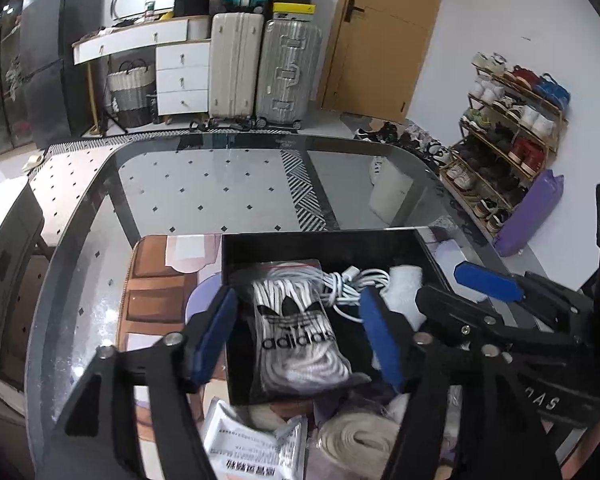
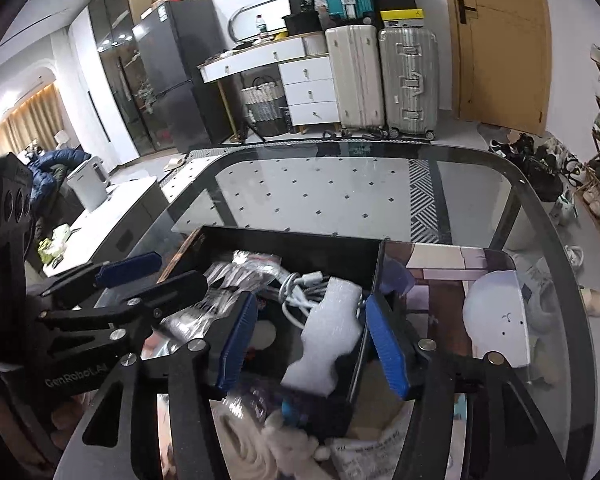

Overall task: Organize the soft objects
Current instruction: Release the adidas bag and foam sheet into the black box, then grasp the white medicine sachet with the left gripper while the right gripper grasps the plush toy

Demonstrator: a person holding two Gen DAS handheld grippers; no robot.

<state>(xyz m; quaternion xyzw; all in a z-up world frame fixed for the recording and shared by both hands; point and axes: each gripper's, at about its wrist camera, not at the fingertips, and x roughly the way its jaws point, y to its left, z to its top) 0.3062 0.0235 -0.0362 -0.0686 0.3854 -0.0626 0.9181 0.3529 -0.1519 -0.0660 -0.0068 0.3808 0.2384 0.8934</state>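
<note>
Even indoor light, fairly bright; warm glow on curtains (image 2: pixel 18 120) far left in right wrist view. Glass table (image 1: pixel 220 184) shows soft reflections. Strong fisheye bending, dark vignette at corners. Motion blur on foam piece (image 2: pixel 328 340); near-lens items at bottom soft-focus.

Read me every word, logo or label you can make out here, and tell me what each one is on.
"adidas", with trefoil logo: bagged laces in the black box.
"GenRobot.AI": left gripper.
Sachet print: Chinese characters, upside down, too blurred to read.
Suitcase and fridge labels: too small.
</note>
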